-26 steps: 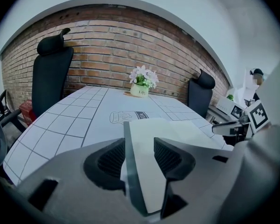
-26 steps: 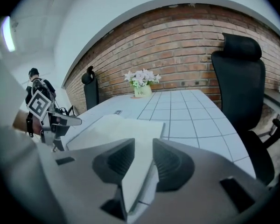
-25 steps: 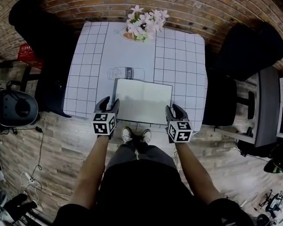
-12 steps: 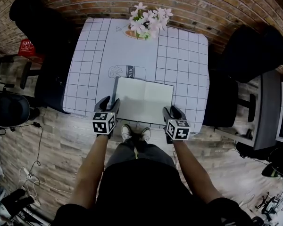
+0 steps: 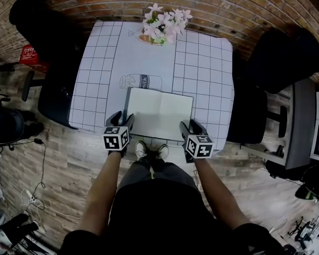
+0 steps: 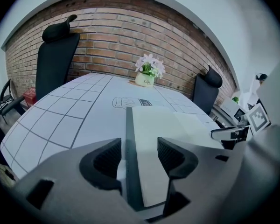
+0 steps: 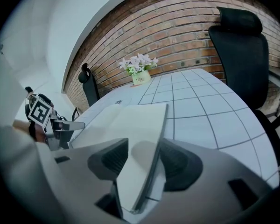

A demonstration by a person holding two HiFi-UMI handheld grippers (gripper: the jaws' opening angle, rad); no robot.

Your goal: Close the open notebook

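Observation:
The open notebook (image 5: 159, 113) lies flat with white pages near the front edge of the table (image 5: 143, 57). My left gripper (image 5: 122, 118) sits at its left edge. In the left gripper view the dark cover edge (image 6: 129, 139) runs between the jaws of the left gripper (image 6: 139, 155), with gaps on both sides. My right gripper (image 5: 190, 125) sits at the notebook's right edge. In the right gripper view the right page and cover (image 7: 140, 125) lie between the jaws of the right gripper (image 7: 144, 160), unpressed. Both pairs of jaws have just been opening.
A grid-patterned cloth with a milk-bottle print (image 5: 141, 82) covers the table. A pot of pink-white flowers (image 5: 162, 25) stands at the far edge. Black office chairs stand at the left (image 5: 48, 31) and right (image 5: 284, 52). A brick wall runs behind.
Both grippers stay at the notebook's side edges. The right gripper's marker cube has shifted slightly inward and tilted. The notebook has not moved.

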